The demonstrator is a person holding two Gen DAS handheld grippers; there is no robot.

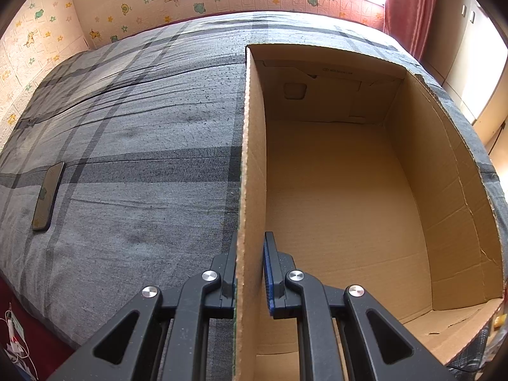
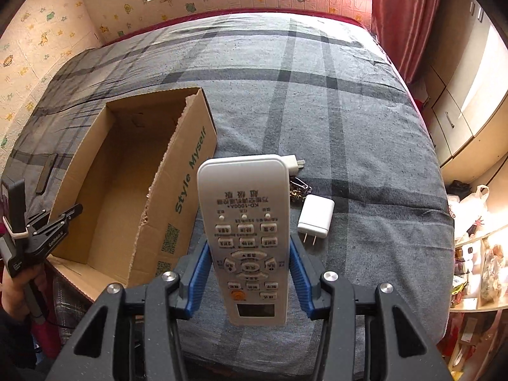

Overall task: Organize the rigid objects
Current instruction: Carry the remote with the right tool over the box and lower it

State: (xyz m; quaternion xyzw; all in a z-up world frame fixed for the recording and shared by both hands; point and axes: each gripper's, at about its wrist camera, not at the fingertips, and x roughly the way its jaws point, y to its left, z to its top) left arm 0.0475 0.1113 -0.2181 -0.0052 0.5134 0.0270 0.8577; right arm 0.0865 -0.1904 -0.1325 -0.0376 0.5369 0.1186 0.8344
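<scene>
Black right gripper [image 2: 247, 273], blue ribbed pads [image 2: 198, 273], silver screws [image 2: 169, 276], triangular cutouts

Brown box [image 2: 127, 171], green lettering, on grey plaid sheet [image 2: 349, 120]. Right of box: white remote [image 2: 246, 222], orange button; white charger [image 2: 314, 216]. Left: black phone [image 1: 47, 195]. Blue pads [image 2: 198, 273]. Red curtain [image 2: 403, 16].

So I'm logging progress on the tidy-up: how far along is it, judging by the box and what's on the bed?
Early. Done: nothing; the cardboard box looks empty. In hand: the left gripper is clamped on the box wall, and the right gripper holds the white remote above the bed. Left: the white charger, a second plug behind the remote, a small dark clip-like item, and the phone.
</scene>
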